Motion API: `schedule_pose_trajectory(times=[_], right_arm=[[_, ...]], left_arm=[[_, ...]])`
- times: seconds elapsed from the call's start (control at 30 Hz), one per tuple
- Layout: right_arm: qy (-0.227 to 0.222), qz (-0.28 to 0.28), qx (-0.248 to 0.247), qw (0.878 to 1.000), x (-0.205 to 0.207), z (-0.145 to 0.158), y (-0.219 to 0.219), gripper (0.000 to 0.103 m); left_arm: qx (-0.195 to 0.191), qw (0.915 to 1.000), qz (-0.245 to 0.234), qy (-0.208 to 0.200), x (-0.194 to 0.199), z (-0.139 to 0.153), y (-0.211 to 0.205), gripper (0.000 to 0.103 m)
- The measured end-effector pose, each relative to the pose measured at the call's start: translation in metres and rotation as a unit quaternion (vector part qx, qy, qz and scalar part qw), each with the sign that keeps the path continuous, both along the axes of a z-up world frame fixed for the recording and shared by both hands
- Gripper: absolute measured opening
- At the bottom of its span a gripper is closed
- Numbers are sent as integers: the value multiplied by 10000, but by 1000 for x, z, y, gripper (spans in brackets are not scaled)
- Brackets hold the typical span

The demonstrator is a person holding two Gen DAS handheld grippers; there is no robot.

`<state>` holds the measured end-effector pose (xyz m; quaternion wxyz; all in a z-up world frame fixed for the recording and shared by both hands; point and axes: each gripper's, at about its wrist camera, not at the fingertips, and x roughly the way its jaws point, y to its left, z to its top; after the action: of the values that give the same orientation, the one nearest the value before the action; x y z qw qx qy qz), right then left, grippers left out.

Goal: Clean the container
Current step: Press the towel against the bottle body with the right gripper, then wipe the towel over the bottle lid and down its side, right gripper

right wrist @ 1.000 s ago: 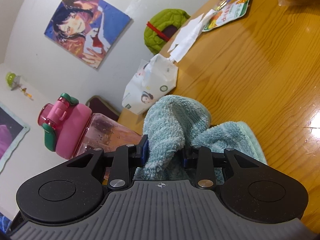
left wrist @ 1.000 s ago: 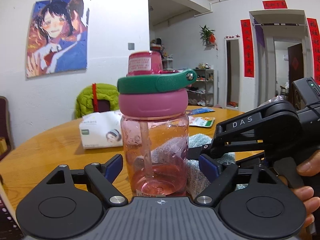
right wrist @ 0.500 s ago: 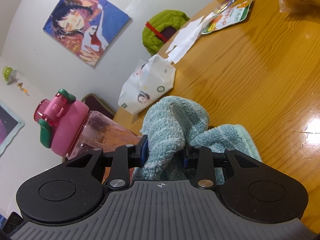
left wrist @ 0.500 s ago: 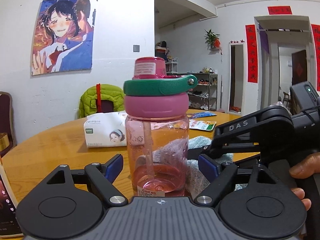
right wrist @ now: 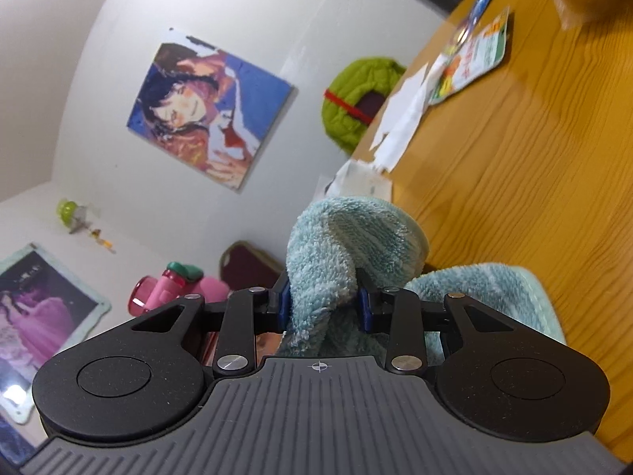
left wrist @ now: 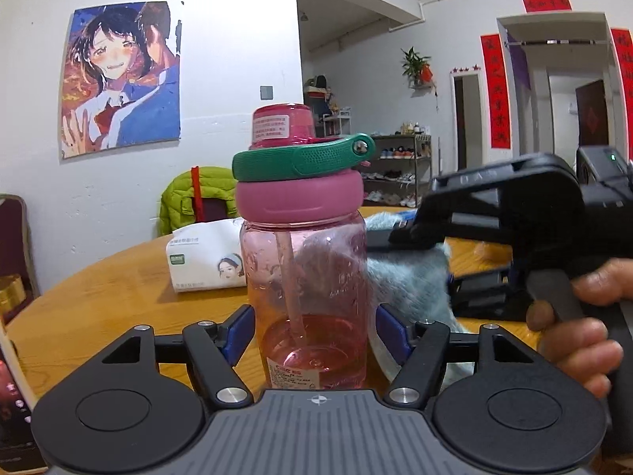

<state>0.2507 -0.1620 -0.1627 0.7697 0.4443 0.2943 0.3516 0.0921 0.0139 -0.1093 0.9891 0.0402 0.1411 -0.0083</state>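
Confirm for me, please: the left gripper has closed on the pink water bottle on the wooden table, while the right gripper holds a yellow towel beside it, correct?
Not quite. The towel is light blue, not yellow, as the right wrist view shows. The rest holds: the left gripper, whose jaws have just been closing, has its pads against the pink water bottle on the wooden table, and the right gripper clamps the towel beside it.

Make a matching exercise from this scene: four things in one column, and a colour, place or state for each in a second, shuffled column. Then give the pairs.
1. bottle
2. towel
3. tissue pack
4. carry loop

A. green, above the pink lid
B. clamped in the right gripper
C. lying on the table behind the bottle
D. between the left gripper fingers, which have just been closing on it

Pairs: 1-D, 2-B, 3-C, 4-A
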Motion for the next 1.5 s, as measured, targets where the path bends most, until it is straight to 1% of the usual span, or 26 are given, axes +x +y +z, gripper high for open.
schedule_pose_trajectory(times=[0.03, 0.13, 0.2, 0.3, 0.5, 0.53, 0.57, 0.6, 0.63, 0.7, 0.77, 0.8, 0.83, 0.9, 0.97, 1.0, 1.1, 1.13, 1.2, 1.27, 1.3, 1.37, 1.4, 1.43, 1.47, 1.5], right_arm=[[17, 95, -17, 10000, 0, 0, 3, 37], [-89, 107, -395, 9991, -9, 8, 6, 37], [-10, 177, -424, 9989, -11, 9, 3, 37], [37, 192, -509, 9985, -11, 9, 4, 37], [207, 57, -927, 9955, -8, 6, 7, 35], [170, 12, -790, 9967, -8, 7, 4, 35], [91, -16, -456, 9989, -9, 7, -3, 35], [-30, -24, 21, 10000, -11, 8, -10, 35], [-156, -22, 540, 9984, -12, 7, -18, 34], [-303, -2, 1490, 9884, -14, 4, -30, 34], [-221, 124, 2120, 9769, -12, -4, -35, 34], [-129, 210, 2273, 9735, -9, -7, -34, 35], [-14, 299, 2260, 9737, -7, -10, -31, 35], [188, 310, 1838, 9823, -5, -12, -22, 35], [439, 214, 1128, 9924, -3, -12, -15, 35], [622, 182, 725, 9953, -1, -13, -13, 35], [1137, 119, -6, 9934, 6, -23, -6, 35], [1170, 106, -114, 9930, 7, -24, -5, 35], [1036, 110, -150, 9944, 6, -20, -5, 35], [619, 88, 276, 9977, 1, -12, -10, 35], [358, 103, 645, 9972, -2, -8, -14, 35], [-121, 211, 1434, 9894, -8, -2, -24, 35], [-244, 268, 1646, 9857, -9, -1, -26, 35], [-337, 322, 1808, 9824, -11, 1, -28, 35], [-330, 369, 1813, 9822, -11, 1, -27, 35], [-230, 407, 1682, 9846, -10, 0, -24, 35]], left_arm=[[-28, 10000, -21, -10, 3, 0, 3, 65], [-102, 9998, -154, -15, 12, 0, 11, 66], [-155, 9996, -225, -5, 14, 0, 14, 66], [-134, 9997, -226, -3, 14, 0, 14, 65], [-144, 9996, -246, -8, 13, 0, 13, 65], [-163, 9996, -252, -9, 13, 0, 14, 65], [-177, 9995, -258, -10, 13, 0, 14, 65], [-189, 9994, -278, -9, 13, 0, 14, 65], [-196, 9994, -301, -8, 13, 0, 14, 65], [-164, 9992, -370, -11, 12, 0, 11, 65], [-136, 9990, -431, -14, 12, 0, 9, 65], [-127, 9989, -451, -17, 12, 0, 8, 65], [-124, 9989, -451, -19, 12, 0, 8, 65], [-154, 9989, -449, -21, 12, 0, 9, 65], [-131, 9989, -450, -20, 13, -1, 9, 65], [-111, 9989, -446, -21, 13, -1, 8, 65], [-102, 9990, -442, -20, 13, -1, 8, 65], [-99, 9990, -442, -19, 13, -1, 8, 65], [-97, 9990, -441, -19, 14, -1, 8, 65], [-98, 9990, -440, -36, 15, -4, 8, 65], [-97, 9990, -439, -42, 15, -5, 7, 65], [-85, 9990, -436, -41, 15, -4, 7, 65], [-81, 9990, -435, -41, 14, -4, 7, 65], [-80, 9990, -434, -40, 14, -4, 6, 65], [-80, 9990, -432, -40, 14, -4, 6, 65], [-79, 9990, -430, -40, 14, -4, 6, 65]])
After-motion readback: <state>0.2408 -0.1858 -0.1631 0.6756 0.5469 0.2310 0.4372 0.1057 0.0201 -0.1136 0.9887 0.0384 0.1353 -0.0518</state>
